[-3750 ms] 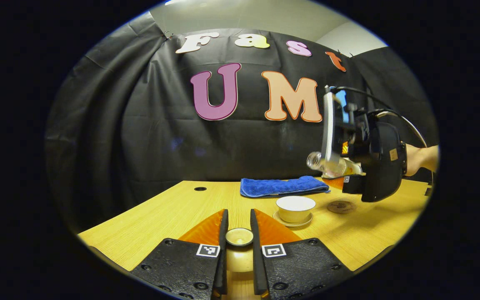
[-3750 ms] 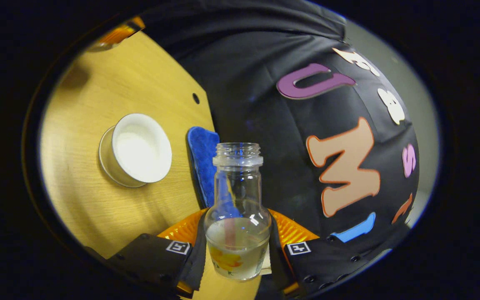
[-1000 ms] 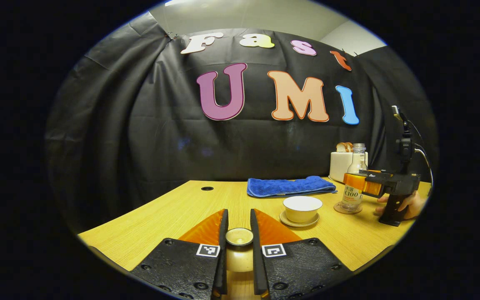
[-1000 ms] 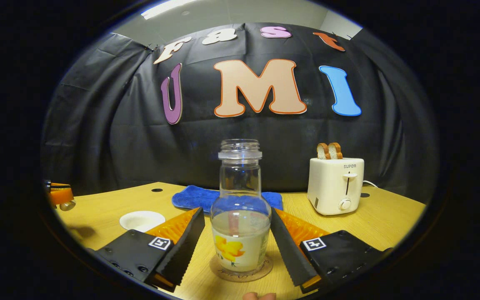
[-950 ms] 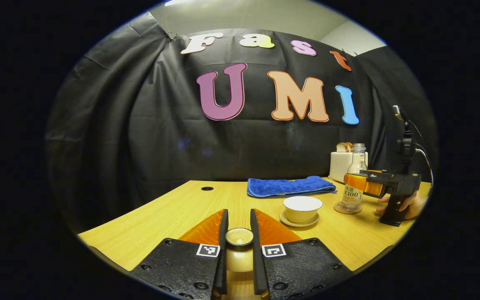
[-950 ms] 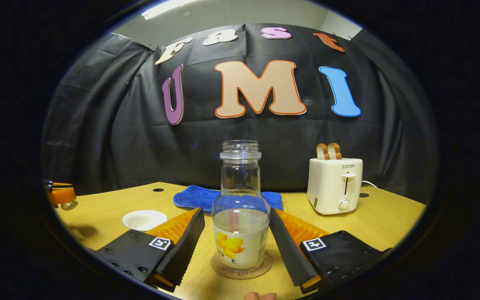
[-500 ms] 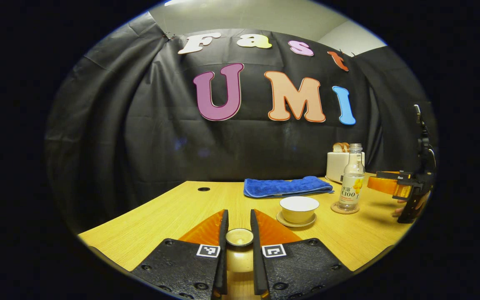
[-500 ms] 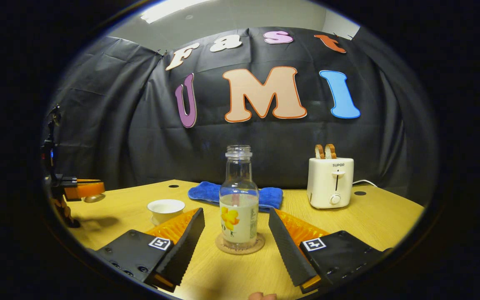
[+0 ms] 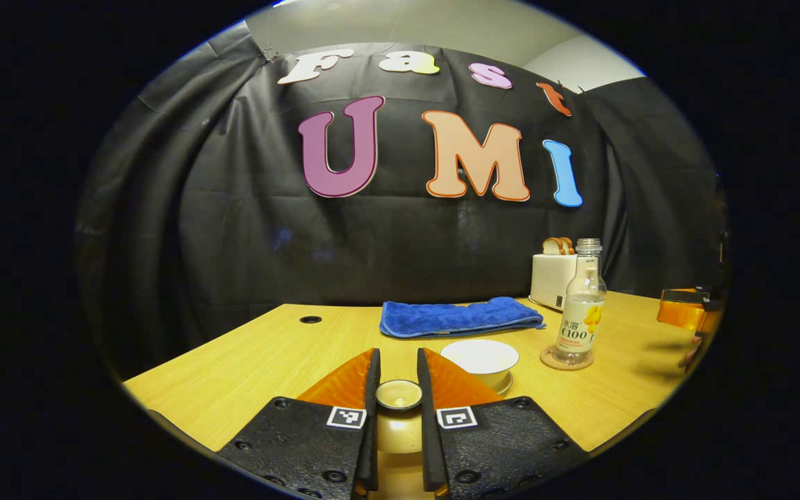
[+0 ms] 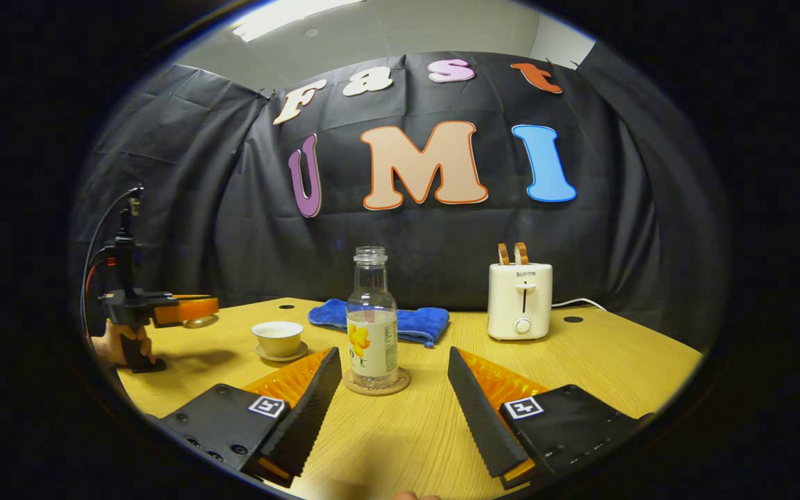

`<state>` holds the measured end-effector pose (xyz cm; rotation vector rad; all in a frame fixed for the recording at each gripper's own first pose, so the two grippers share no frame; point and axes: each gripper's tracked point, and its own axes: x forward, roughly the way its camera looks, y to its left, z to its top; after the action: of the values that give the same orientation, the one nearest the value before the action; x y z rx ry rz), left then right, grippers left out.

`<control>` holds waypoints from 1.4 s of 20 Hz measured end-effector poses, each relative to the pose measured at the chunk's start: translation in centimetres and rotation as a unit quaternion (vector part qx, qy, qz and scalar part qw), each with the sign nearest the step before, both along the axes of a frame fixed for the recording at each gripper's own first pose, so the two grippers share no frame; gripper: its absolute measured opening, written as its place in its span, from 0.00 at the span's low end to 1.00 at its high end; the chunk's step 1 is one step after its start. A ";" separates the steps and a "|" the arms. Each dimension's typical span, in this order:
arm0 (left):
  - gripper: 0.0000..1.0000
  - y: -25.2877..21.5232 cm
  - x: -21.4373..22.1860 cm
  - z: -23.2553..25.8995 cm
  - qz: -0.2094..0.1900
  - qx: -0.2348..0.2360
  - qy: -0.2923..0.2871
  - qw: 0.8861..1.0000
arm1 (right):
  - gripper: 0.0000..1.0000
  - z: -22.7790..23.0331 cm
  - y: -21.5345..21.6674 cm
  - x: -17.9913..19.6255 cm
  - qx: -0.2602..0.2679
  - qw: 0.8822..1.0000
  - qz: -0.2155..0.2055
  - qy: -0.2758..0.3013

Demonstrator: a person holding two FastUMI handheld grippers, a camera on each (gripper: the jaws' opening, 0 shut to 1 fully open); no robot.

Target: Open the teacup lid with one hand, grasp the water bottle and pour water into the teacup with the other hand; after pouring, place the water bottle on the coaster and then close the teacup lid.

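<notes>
The water bottle (image 10: 371, 316) stands upright on the round coaster (image 10: 377, 382) at the lower centre of the right gripper view, uncapped, with liquid in its lower half; its label carries a yellow flower, and the print on it is left unread. To its right in that frame sits a white toaster (image 10: 520, 301) with two slices of bread in its slots and small lettering on its front. A folded blue towel (image 10: 379, 320) lies behind the bottle on the wooden desk (image 10: 615, 361). The teacup (image 10: 278, 337) rests open on its saucer at left of centre, well apart from the bottle. The right hand-held gripper (image 10: 394, 398) is released, its fingers spread wide on either side of the bottle and short of it, touching nothing. The left hand-held gripper (image 9: 397, 399), at the bottom centre of the left gripper view, is clenched on the teacup lid (image 9: 398, 396), both fingers pressing its knob, with the open cup just beyond to the right.
</notes>
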<state>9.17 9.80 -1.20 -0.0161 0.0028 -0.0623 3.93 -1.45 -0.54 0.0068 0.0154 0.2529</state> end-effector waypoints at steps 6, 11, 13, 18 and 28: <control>0.22 -2.9 3.6 0.1 0.001 0.001 0.002 1.000 | 0.93 0.0 0.1 -0.1 0.000 1.000 0.004 0.000; 0.22 -5.7 6.5 0.1 -0.005 0.001 0.006 1.000 | 0.93 -0.1 0.2 -0.2 0.000 1.000 0.008 -0.001; 0.22 -6.6 7.3 0.2 -0.005 0.002 0.007 1.000 | 0.93 -0.1 0.3 -0.4 0.001 1.000 0.011 0.000; 0.22 -7.7 8.1 0.1 -0.009 0.006 0.011 1.000 | 1.00 -0.1 0.4 -0.5 0.001 1.000 0.016 0.000; 0.22 -8.2 8.6 -1.5 -0.004 0.043 0.068 0.997 | 0.98 -0.1 0.5 -0.7 0.001 1.000 0.020 0.001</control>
<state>17.82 1.58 -2.71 0.0666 0.1409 -0.0690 3.19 -0.99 -0.62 0.0080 0.0174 0.2924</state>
